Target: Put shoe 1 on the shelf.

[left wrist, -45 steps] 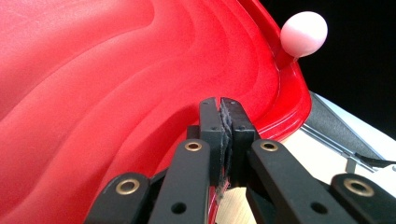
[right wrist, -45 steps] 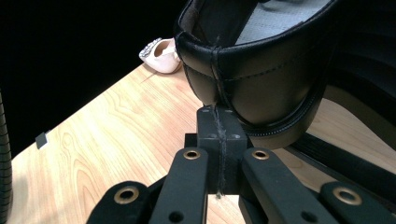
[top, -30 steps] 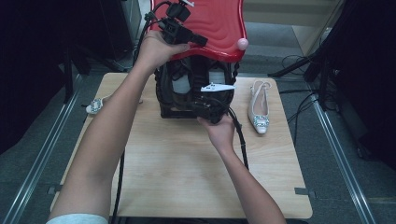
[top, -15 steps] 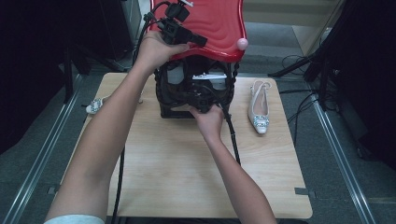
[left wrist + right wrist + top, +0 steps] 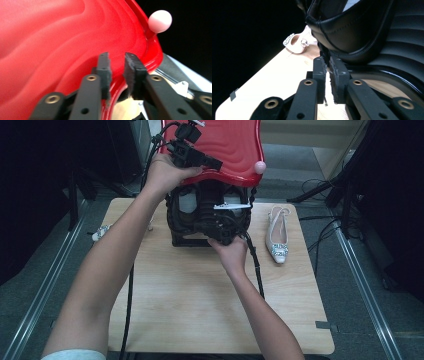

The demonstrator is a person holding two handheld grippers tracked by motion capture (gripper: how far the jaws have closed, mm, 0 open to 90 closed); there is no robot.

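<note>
Your left jaws stand a little apart on the left gripper, and they have just been opening; the rim of the red lid runs beneath the gap, but the pads do not press on it (nothing is clamped). In the high view that left gripper sits on top of the lid, with your left hand behind it at the lid's left edge. One pink knob stands at the lid's far corner.

Your right jaws on the right gripper show a narrow slit between them and have just been opening too; the lower edge of the black shoe hangs just above their tips, and whether they still touch it you cannot tell from here. That shoe sits in the mouth of the black box under the raised lid, and your right hand is at the box's front.

Count the rest: two pale slingback shoes, one lying to the right of the box and one at the left edge of the one wooden table. The box stands at the table's far middle.
</note>
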